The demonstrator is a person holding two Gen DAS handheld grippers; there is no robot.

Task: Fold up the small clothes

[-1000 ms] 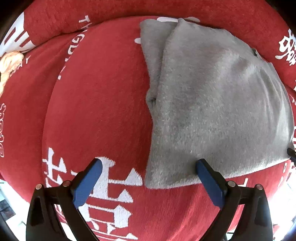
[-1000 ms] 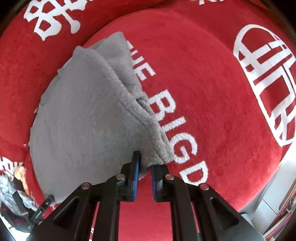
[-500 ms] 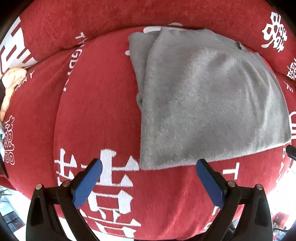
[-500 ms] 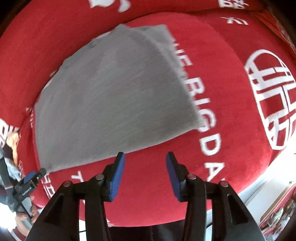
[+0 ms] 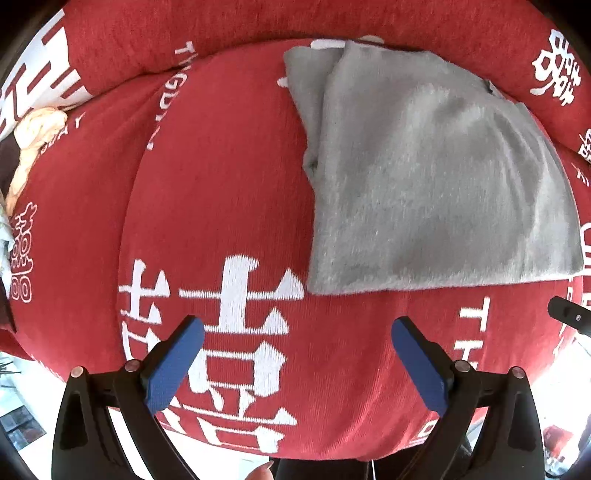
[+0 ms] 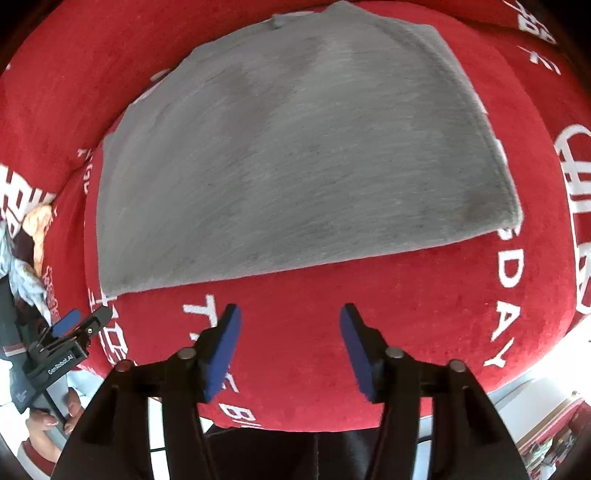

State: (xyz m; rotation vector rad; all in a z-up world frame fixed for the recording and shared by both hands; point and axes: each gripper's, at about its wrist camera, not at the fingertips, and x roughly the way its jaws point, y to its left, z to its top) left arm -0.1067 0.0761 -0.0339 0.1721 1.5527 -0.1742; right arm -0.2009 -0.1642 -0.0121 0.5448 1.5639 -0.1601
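A folded grey fleece garment (image 5: 424, 177) lies flat on a red cushion (image 5: 221, 184) with white lettering; it also shows in the right wrist view (image 6: 295, 158). My left gripper (image 5: 295, 343) is open and empty, just short of the garment's near edge and to its left. My right gripper (image 6: 290, 325) is open and empty, a little back from the garment's near edge. The left gripper also shows at the left edge of the right wrist view (image 6: 74, 328).
The red cushion's raised back runs along the far side (image 5: 295, 29). A pile of other clothes (image 5: 33, 136) lies at the far left. The cushion's front edge drops off just below both grippers, with bright floor (image 6: 535, 398) beyond.
My right gripper let go of the garment's corner, opened and pulled back. The corner dropped and the garment now lies flat. My left gripper drew back from the garment's near edge.
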